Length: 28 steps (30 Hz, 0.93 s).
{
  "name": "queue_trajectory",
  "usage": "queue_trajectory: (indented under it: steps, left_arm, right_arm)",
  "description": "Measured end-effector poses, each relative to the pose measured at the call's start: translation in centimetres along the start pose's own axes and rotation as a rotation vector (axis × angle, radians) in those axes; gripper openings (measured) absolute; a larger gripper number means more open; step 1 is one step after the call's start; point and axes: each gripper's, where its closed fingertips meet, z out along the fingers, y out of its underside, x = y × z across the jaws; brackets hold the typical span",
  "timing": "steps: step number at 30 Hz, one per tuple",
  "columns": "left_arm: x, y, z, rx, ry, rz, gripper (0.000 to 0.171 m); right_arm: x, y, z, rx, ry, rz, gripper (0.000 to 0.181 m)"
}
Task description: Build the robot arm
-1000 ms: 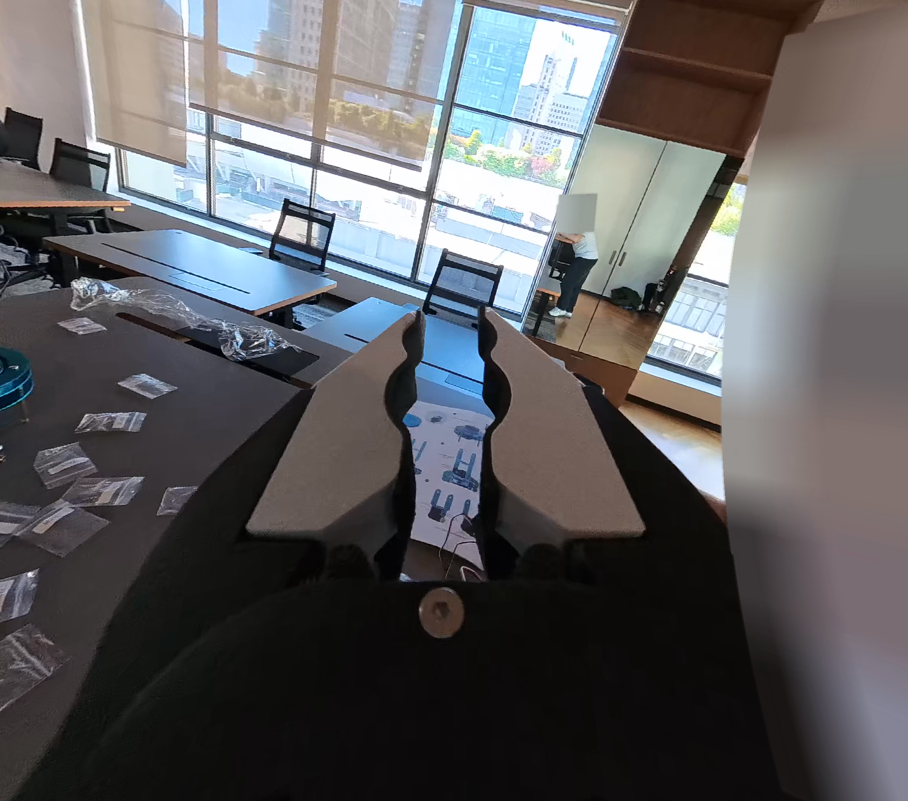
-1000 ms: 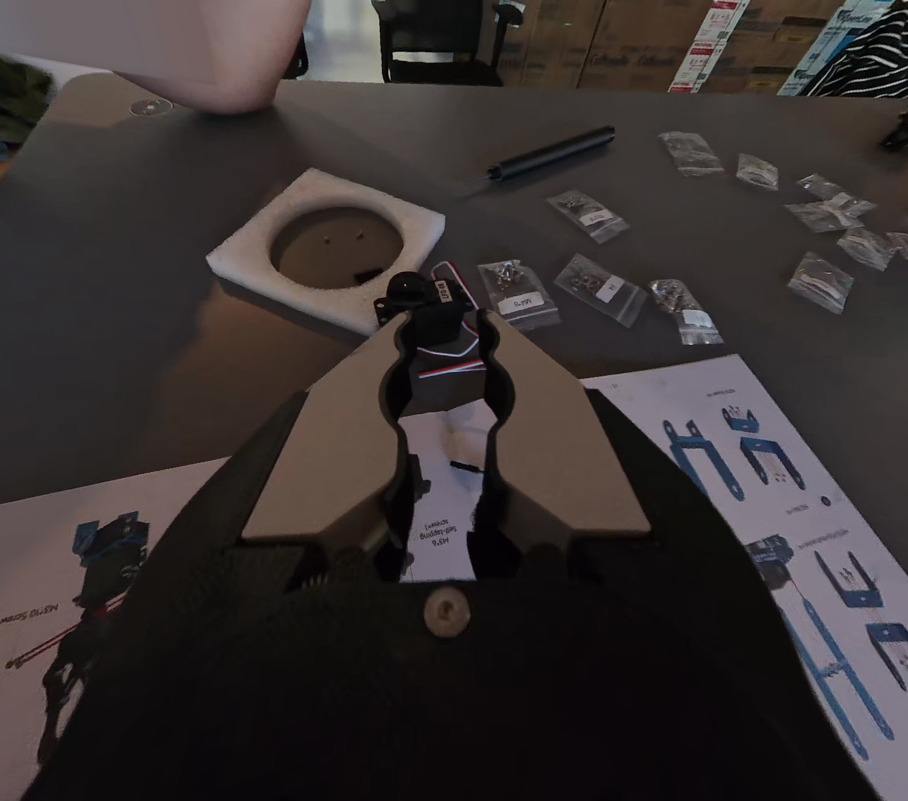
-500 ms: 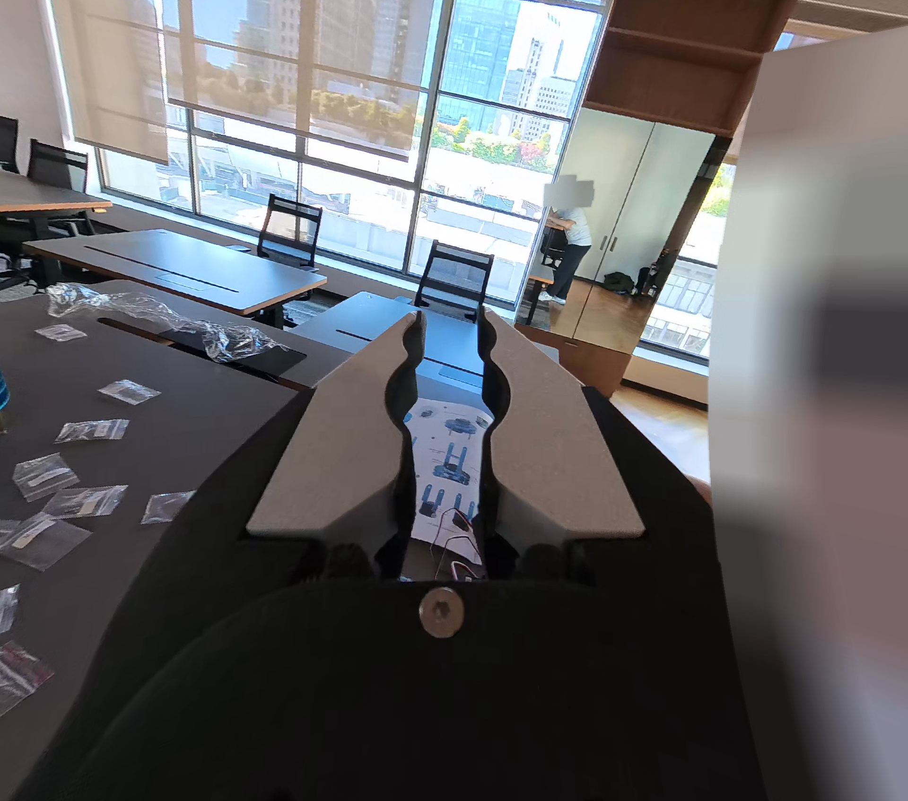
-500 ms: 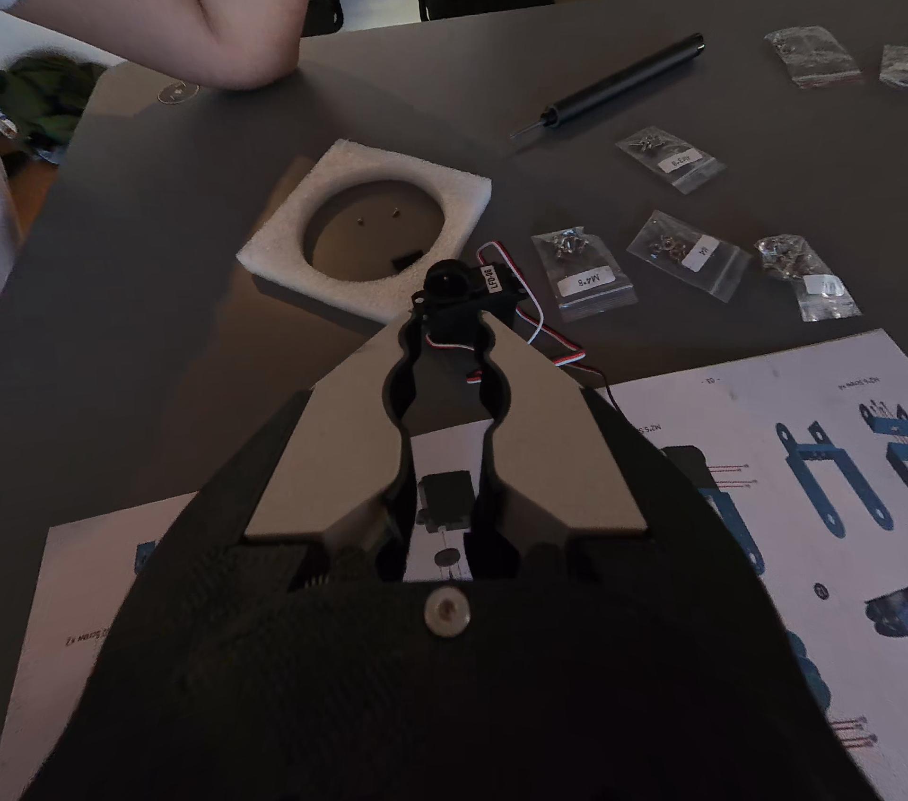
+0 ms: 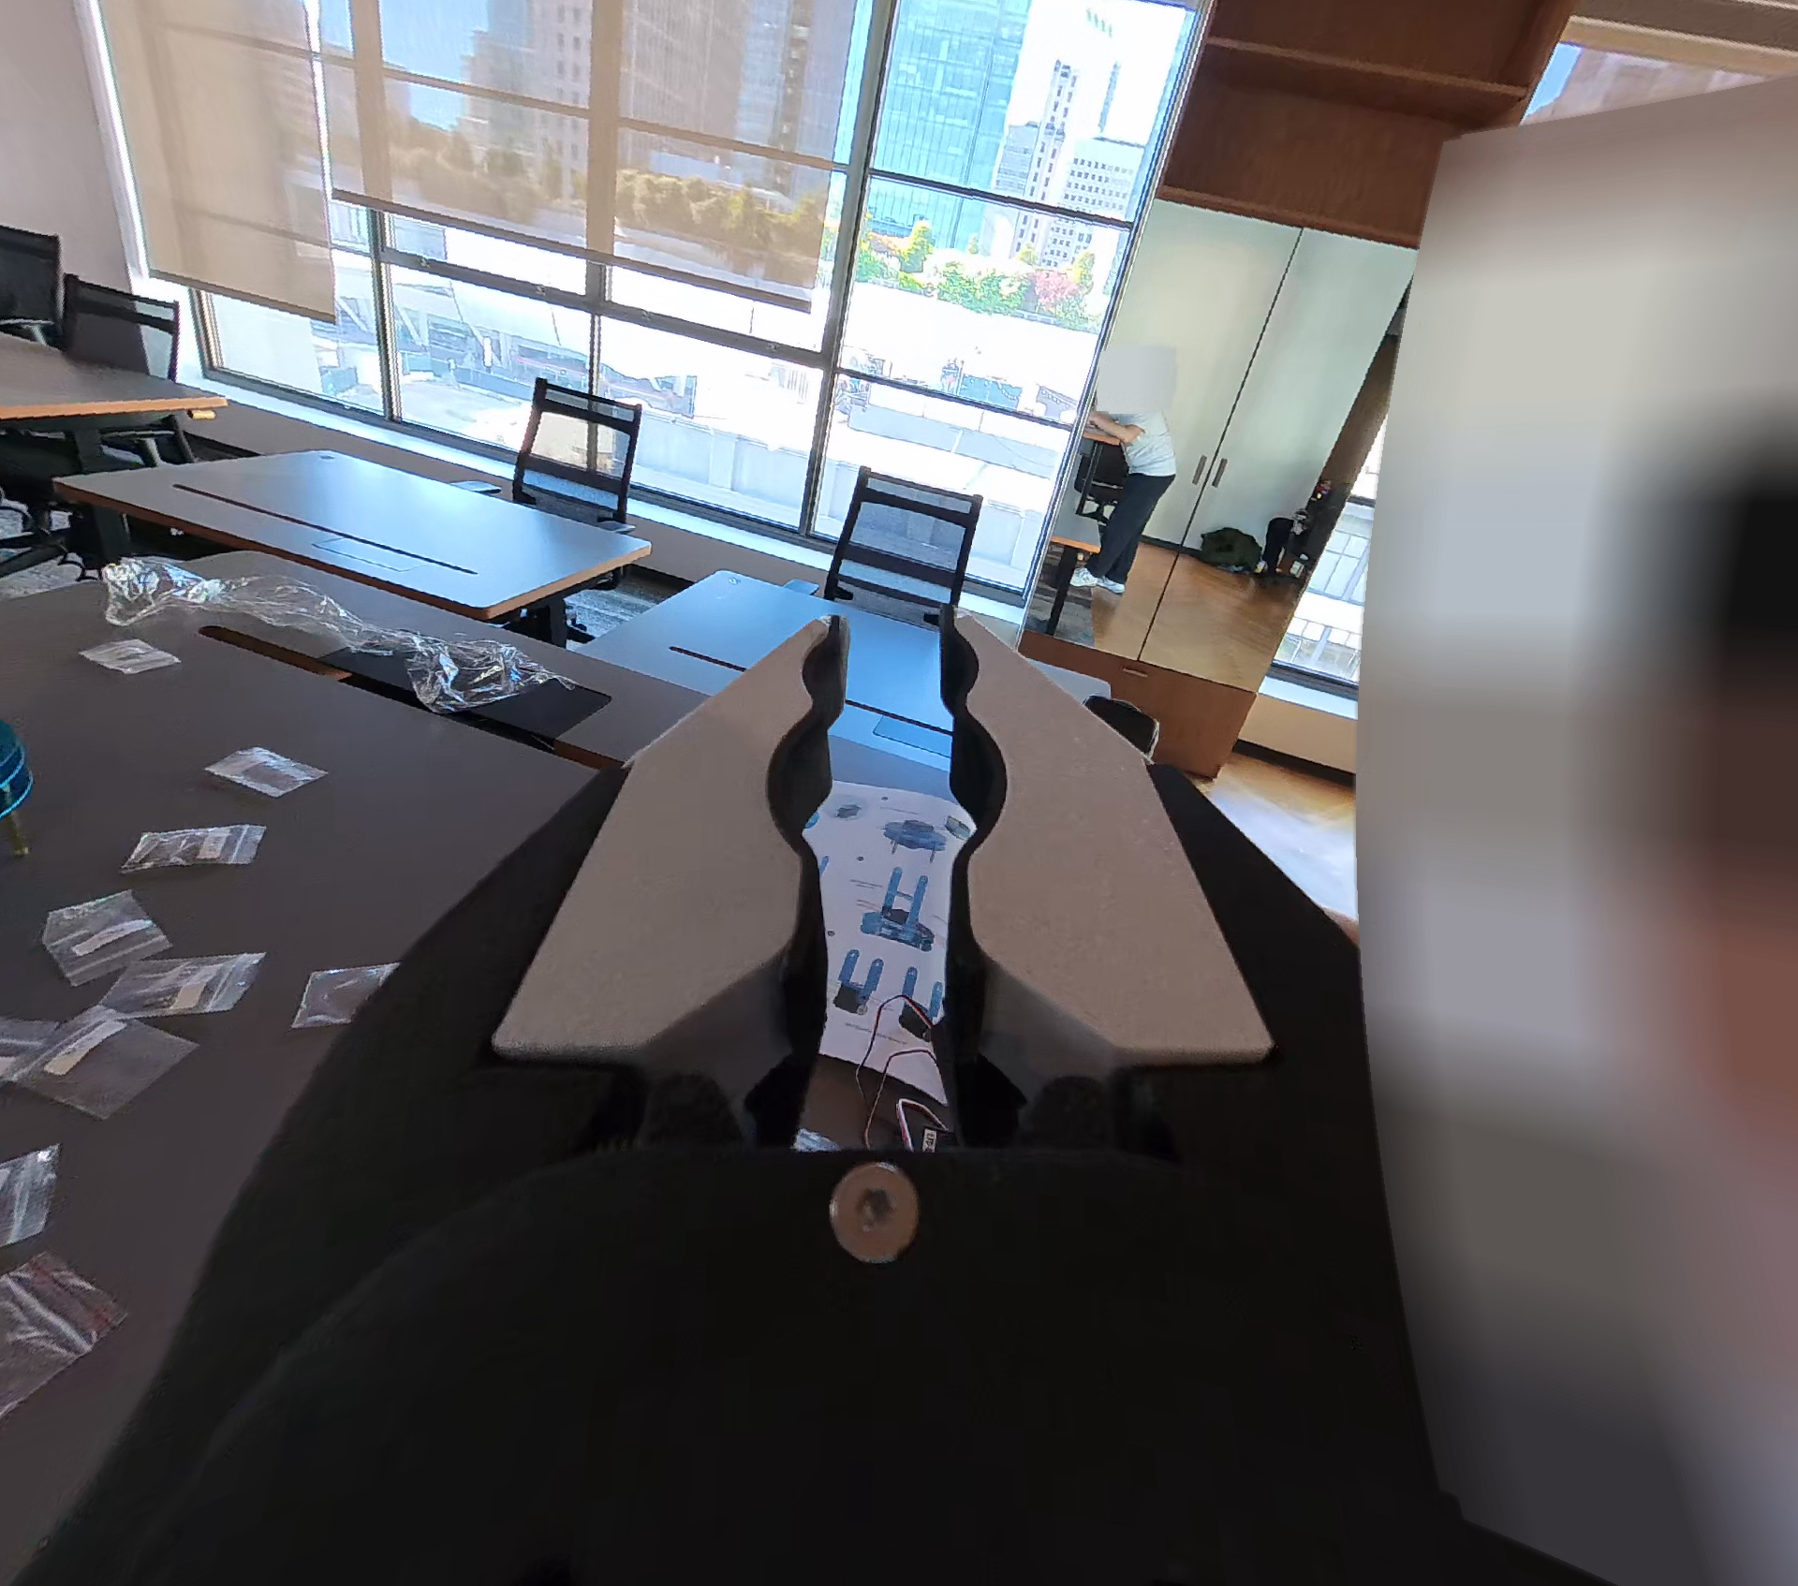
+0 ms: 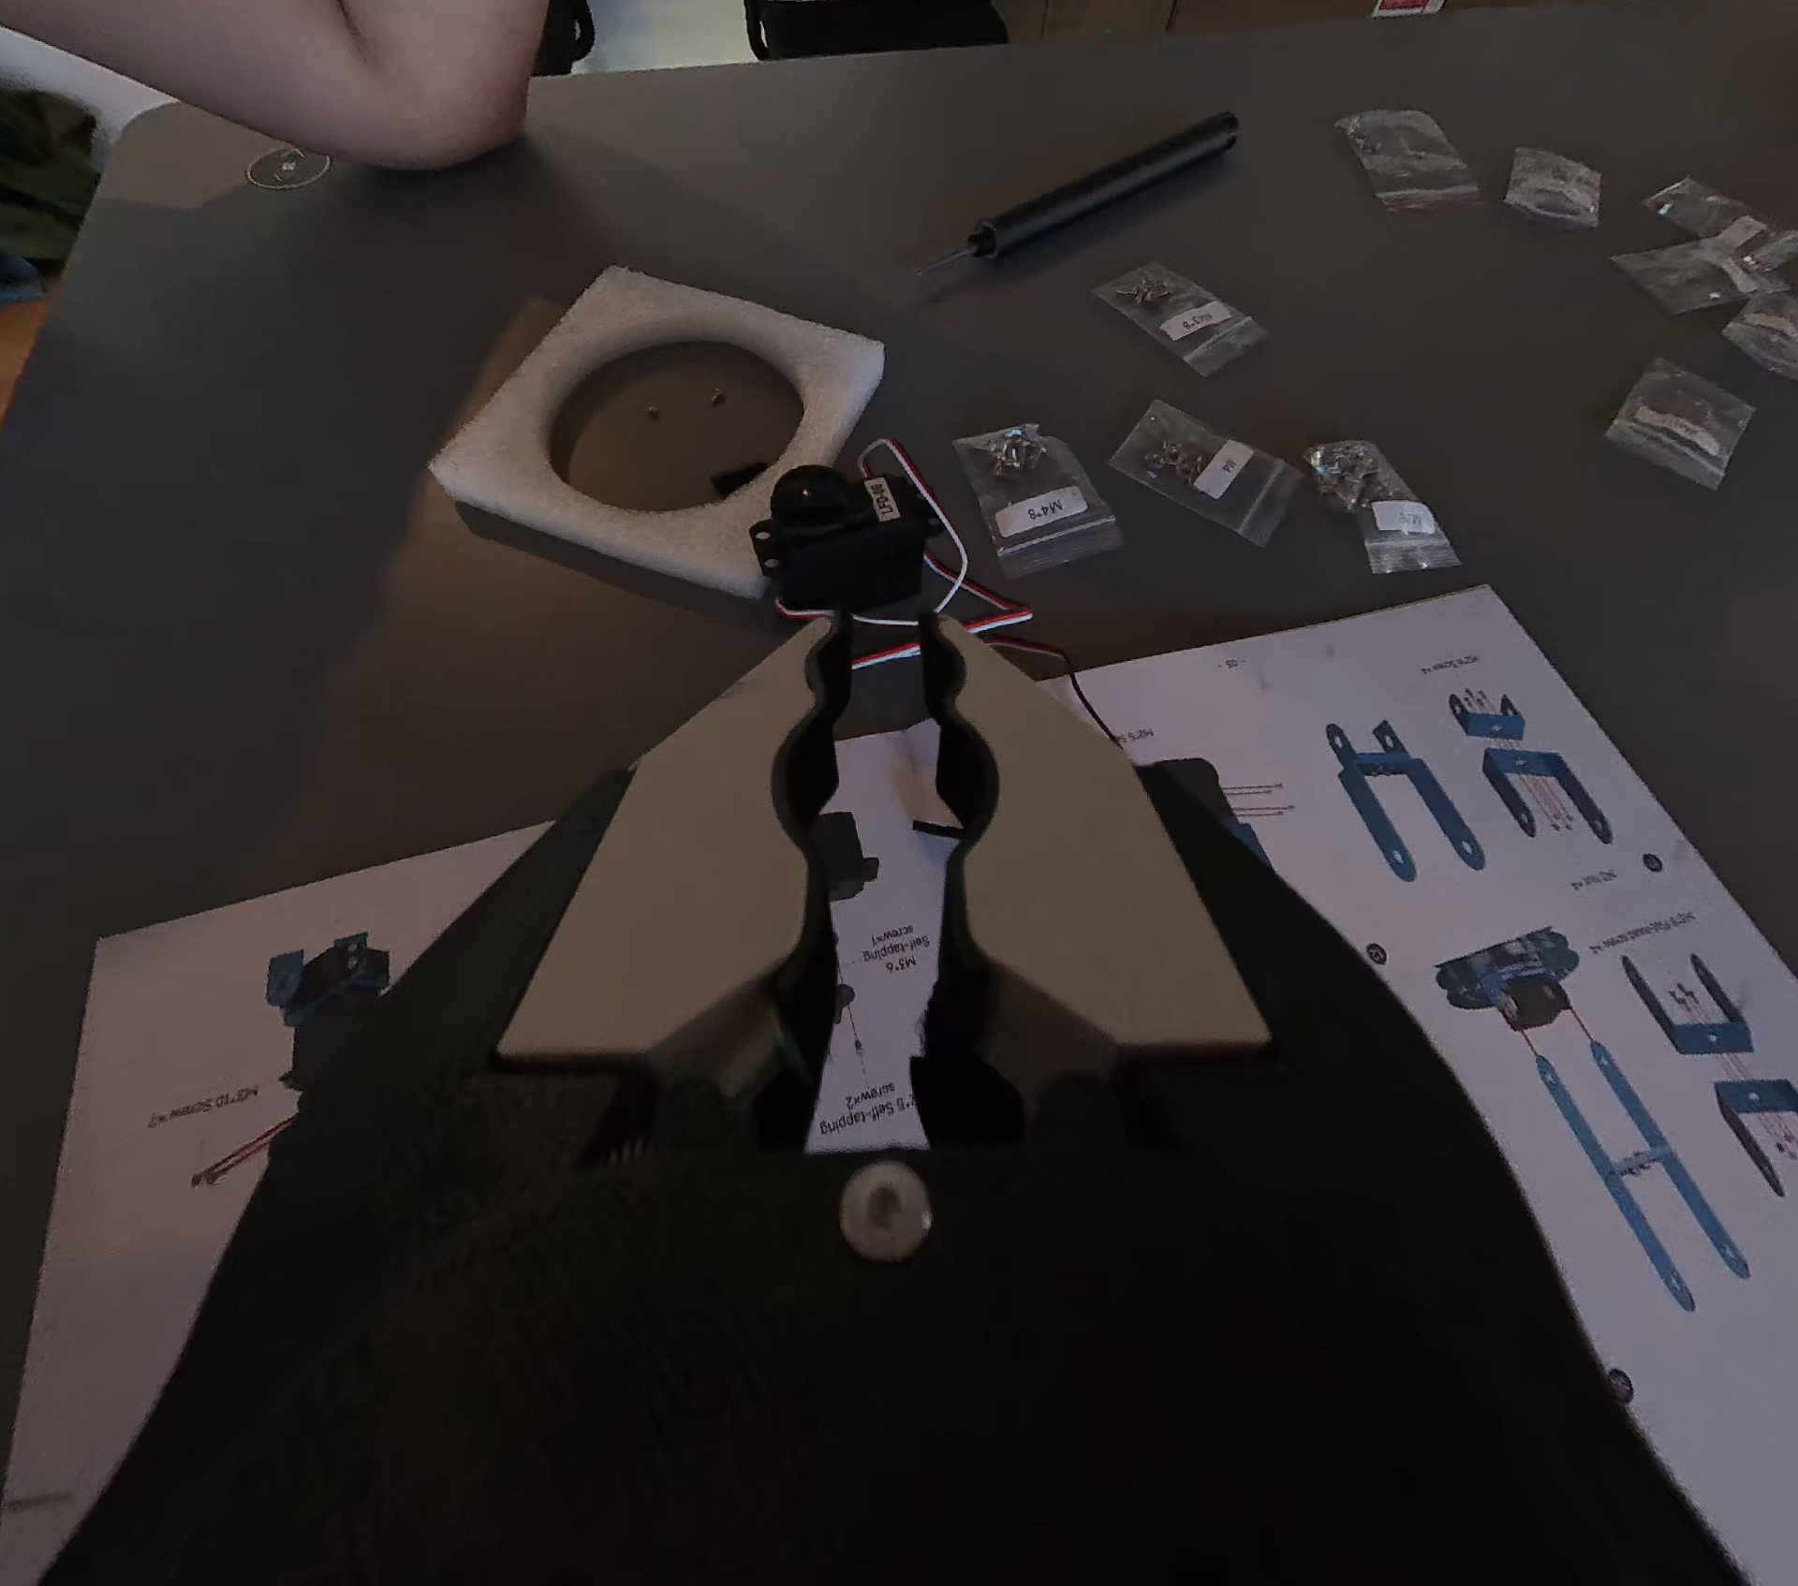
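Two grippers over a dark table (image 6: 292, 469) of kit parts.
A printed sheet (image 6: 1362, 810) lies under the right gripper (image 6: 885, 635); beyond it sits a white foam square (image 6: 808, 362), then scattered small plastic bags (image 6: 1036, 503); the right gripper's jaws stand slightly apart, empty, tips just short of a black servo (image 6: 842, 547) beside the foam; the left gripper (image 5: 887, 635), raised, stands likewise apart and empty.

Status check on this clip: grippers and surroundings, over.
Left gripper open, raised, empty. Right gripper open, just short of black servo motor beside white foam square.
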Motion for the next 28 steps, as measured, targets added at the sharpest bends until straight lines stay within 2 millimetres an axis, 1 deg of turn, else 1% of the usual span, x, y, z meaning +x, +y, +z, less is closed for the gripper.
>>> queue_trajectory:
  steps: [6, 16, 20, 24, 28]
  left_arm:
    - [0.3, 0.7, 0.7, -0.033, 0.006, 0.012, 0.017]
    - [0.3, 0.9, 0.9, -0.045, 0.000, 0.020, 0.017]
    - [0.2, 0.9, 0.8, -0.042, -0.001, 0.021, 0.017]
    - [0.4, 0.7, 0.7, -0.037, 0.000, 0.027, 0.017]
    - [0.5, 0.6, 0.6, -0.036, 0.002, 0.033, 0.017]
  right_arm:
    - [-0.8, -0.3, 0.5, 0.014, -0.048, 0.009, 0.015]
    - [-1.8, -0.5, 1.6, 0.024, -0.091, -0.016, 0.032]
    - [-2.2, -0.4, 2.6, 0.028, -0.107, -0.035, 0.035]
    - [-2.0, -0.4, 3.8, 0.030, -0.074, -0.038, 0.035]
    - [-1.7, -0.5, 4.4, 0.042, -0.065, -0.024, 0.033]
